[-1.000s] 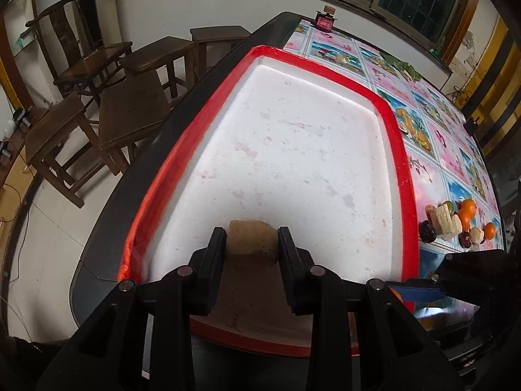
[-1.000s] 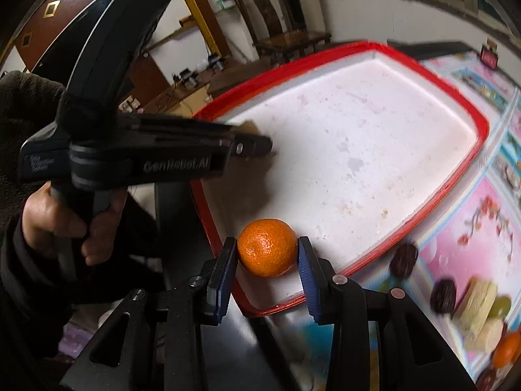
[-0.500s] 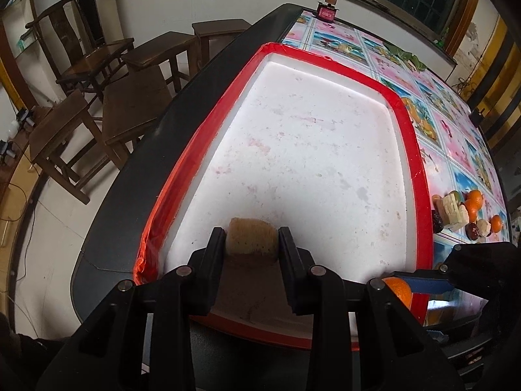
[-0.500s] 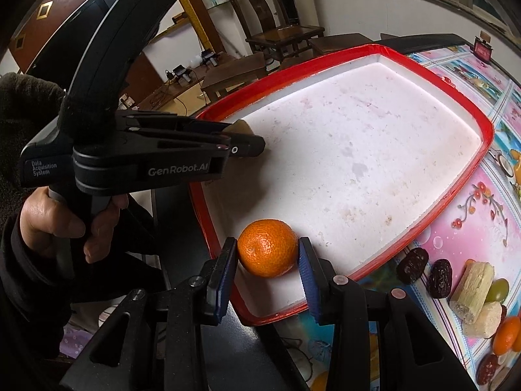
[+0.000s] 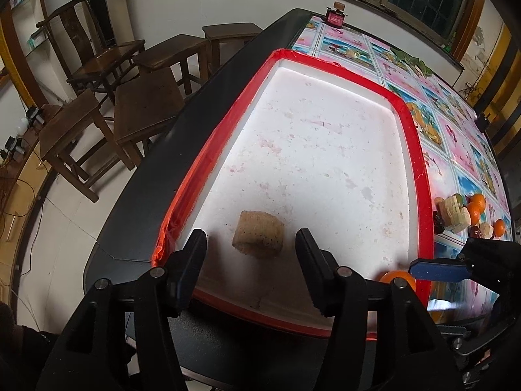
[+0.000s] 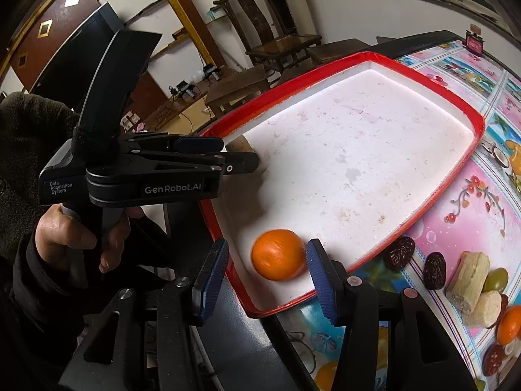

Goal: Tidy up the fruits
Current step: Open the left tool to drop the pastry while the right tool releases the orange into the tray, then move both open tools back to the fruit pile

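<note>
A white tray with a red rim (image 5: 420, 163) lies on the table; it also shows in the right wrist view (image 6: 469, 153). My left gripper (image 5: 250, 247) is open, its jaws on either side of a tan sugarcane piece (image 5: 258, 233) that rests on the tray near its front left corner. My right gripper (image 6: 267, 270) is open around an orange (image 6: 279, 254) that lies blurred in the tray's near corner. The orange also peeks out in the left wrist view (image 5: 395, 277). The left gripper body (image 6: 156, 176) shows in the right wrist view.
A cluster of loose fruit sits on the patterned tablecloth right of the tray: dates (image 6: 399, 254), sugarcane pieces (image 6: 467, 275), a green grape (image 6: 496, 279) and oranges (image 5: 478, 202). Wooden stools (image 5: 146, 107) and a chair stand beyond the table's left edge.
Both grippers have opened. The sugarcane piece has been let go onto the tray, and the orange has dropped from the right jaws into the tray corner.
</note>
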### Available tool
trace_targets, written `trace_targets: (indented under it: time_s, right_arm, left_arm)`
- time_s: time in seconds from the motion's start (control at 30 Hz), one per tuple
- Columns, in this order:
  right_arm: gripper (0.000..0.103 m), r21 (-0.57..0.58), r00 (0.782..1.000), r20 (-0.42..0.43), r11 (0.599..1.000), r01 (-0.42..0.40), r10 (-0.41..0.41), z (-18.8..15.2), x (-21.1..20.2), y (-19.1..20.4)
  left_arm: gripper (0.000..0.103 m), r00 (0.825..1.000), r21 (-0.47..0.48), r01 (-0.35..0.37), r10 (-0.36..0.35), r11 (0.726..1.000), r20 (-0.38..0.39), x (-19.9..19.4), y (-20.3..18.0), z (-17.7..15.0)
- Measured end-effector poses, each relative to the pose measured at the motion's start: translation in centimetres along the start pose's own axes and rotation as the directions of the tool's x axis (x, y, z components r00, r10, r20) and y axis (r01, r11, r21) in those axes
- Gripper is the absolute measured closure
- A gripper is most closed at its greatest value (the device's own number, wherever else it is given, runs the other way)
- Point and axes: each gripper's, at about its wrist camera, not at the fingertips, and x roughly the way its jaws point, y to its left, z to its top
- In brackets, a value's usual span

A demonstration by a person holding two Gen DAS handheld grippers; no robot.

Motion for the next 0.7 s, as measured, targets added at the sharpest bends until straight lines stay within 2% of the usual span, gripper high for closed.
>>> trace_targets:
  time_s: [0.1, 0.17, 0.2, 0.33, 0.4, 0.57, 0.7]
  right_arm:
    - [0.050, 0.009, 0.999, 0.031, 1.000, -0.012, 0.011, -0.3, -0.9, -0.2]
    - [0.050, 0.017, 0.999, 0.046, 1.000, -0.019, 0.018, -0.5, -1.5, -0.3]
    - [0.050, 0.022, 0.998, 0.054, 1.000, -0.020, 0.019, -0.6, -1.8, -0.4]
    - [0.048, 0.043, 0.995, 0.094, 0.999, -0.015, 0.011, -1.7, -3.6, -1.0]
    - [0.042, 0.059, 0.993, 0.116, 0.998, -0.009, 0.002, -2.6, -4.6, -1.3]
    - [0.035, 0.117, 0.982, 0.177, 0.992, 0.039, -0.060, -5.7, -7.7, -2.6]
    - [0.034, 0.176, 0.971, 0.204, 0.981, 0.085, -0.121, -8.2, -9.9, -4.0]
  left_arm:
    - [0.043, 1.000, -0.005, -0.007, 0.007, 1.000, 0.013, -0.5, -0.2, 0.0]
    - [0.031, 1.000, -0.004, -0.010, 0.010, 1.000, 0.026, -0.8, -0.6, 0.0]
    - [0.030, 0.999, -0.003, -0.011, 0.011, 1.000, 0.033, -1.0, -0.8, 0.0]
    - [0.030, 0.999, 0.011, 0.006, -0.007, 1.000, 0.045, -1.6, -2.2, -0.1]
    - [0.030, 0.999, 0.024, 0.016, -0.017, 1.000, 0.048, -1.9, -3.0, -0.2]
    - [0.030, 0.997, 0.080, 0.053, -0.058, 0.995, 0.059, -3.0, -6.0, -0.6]
    - [0.030, 0.992, 0.122, 0.094, -0.103, 0.988, 0.068, -3.8, -8.3, -0.9]
